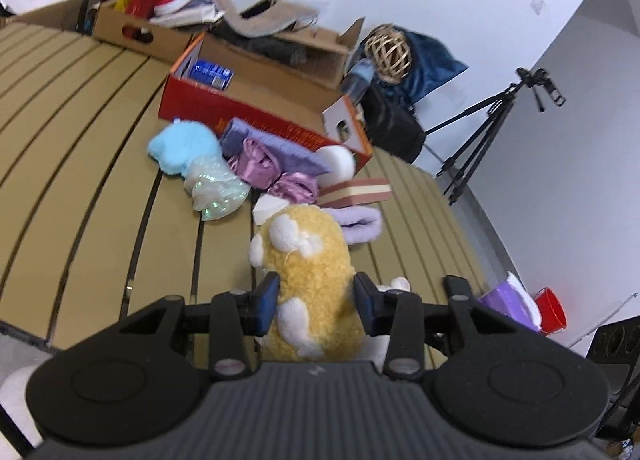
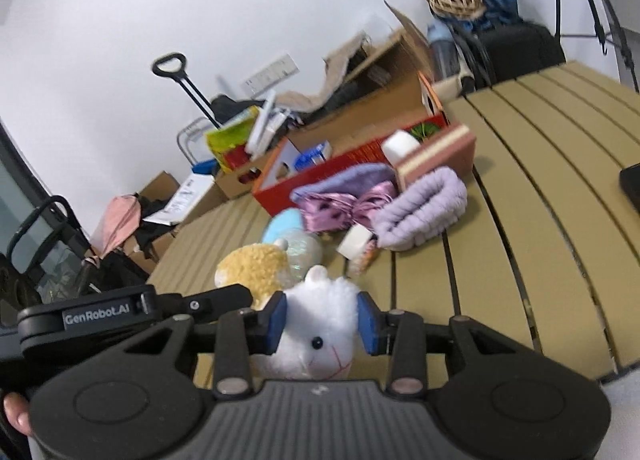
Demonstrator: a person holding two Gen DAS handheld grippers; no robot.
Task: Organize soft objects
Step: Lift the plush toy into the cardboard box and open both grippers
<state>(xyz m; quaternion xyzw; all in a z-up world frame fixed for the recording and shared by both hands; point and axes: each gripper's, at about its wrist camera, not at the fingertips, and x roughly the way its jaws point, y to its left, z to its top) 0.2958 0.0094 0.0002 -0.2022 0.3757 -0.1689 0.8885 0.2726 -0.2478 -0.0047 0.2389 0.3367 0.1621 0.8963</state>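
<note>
Yellow plush toy [image 1: 312,280] sits pinched in your left gripper [image 1: 316,300]; your right gripper [image 2: 322,320] has its jaws pinching a white plush toy [image 2: 320,324]. Both grips look shallow on squashy fleece, so a quick swing could let either slip. The slatted tan counter [image 1: 80,139] carries a heap of soft things beside a red box [image 1: 256,115]; cluttered cartons line the white wall.

Left gripper [image 1: 316,302] and right gripper [image 2: 322,326]: black linkage arms, blue pads, silver pivot pins, ribbed grey housing with round black caps at 4 and 8 o'clock. Left gripper's side reads "GenRobot.AI".
</note>
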